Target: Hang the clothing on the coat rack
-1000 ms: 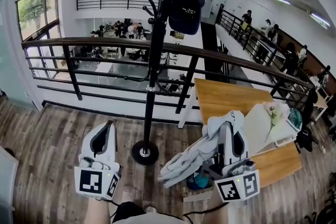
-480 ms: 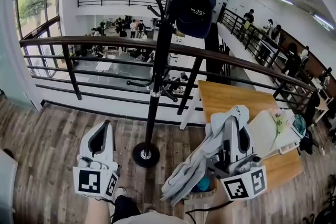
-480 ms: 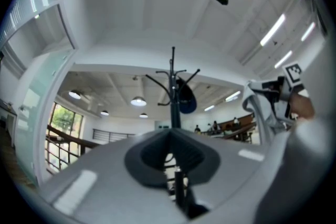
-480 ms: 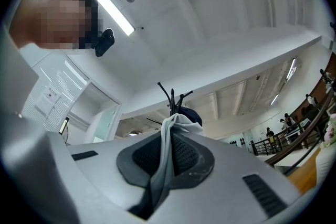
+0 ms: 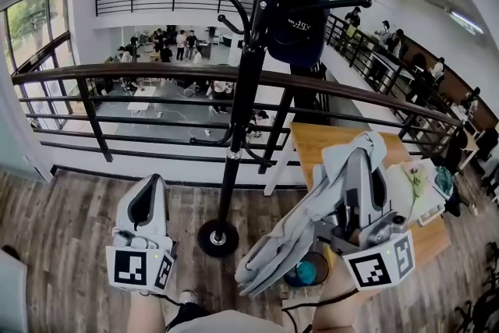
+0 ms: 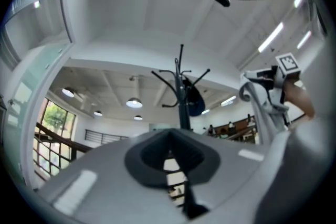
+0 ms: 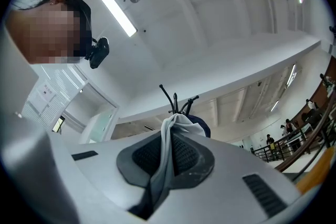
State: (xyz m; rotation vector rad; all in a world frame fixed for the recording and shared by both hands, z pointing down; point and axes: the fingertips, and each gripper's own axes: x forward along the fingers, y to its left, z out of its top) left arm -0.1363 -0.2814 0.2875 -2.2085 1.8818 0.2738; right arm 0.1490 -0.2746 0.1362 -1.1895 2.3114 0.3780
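A: Head view?
B: A grey garment (image 5: pixel 281 246) was clamped in the right gripper (image 5: pixel 362 168) and raised toward the coat rack (image 5: pixel 248 82), likely for hooking. A dark cap (image 5: pixel 300 19) was hung there.
A: Left gripper view?
B: The left gripper (image 6: pixel 169 157) was seen with jaws together and nothing between them. It was held low, apparently spare.
A: Right gripper view?
B: Fabric was pinched between the pads and bunched upward, probably so a hook could be reached.

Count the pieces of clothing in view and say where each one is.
2. A dark blue cap hangs on the coat rack; a grey garment is clamped in the right tool. Others may be hidden.
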